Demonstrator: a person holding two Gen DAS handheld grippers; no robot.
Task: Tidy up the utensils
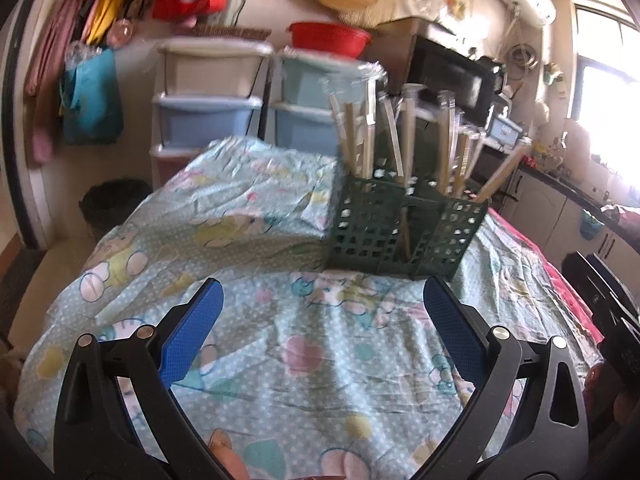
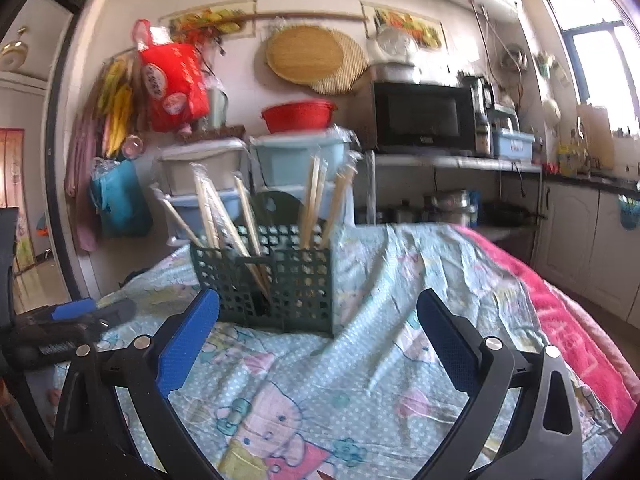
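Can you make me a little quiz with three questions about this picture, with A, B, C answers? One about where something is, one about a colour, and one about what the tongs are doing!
1. Where are the chopsticks?
A. Lying flat on the cloth
B. Standing in the green basket
C. Inside the red bowl

2. What colour are the pads on the tongs?
A. Blue
B. Yellow
C. White

3. What are the right tongs doing?
A. Squeezing a chopstick
B. Shut with nothing inside
C. Open and holding nothing

Answers:
1 is B, since the sticks poke up out of the basket's compartments.
2 is A, since both wrist views show blue pads on black arms.
3 is C, since the pads stand wide apart with only the cartoon tablecloth between them. The left tongs are open too.
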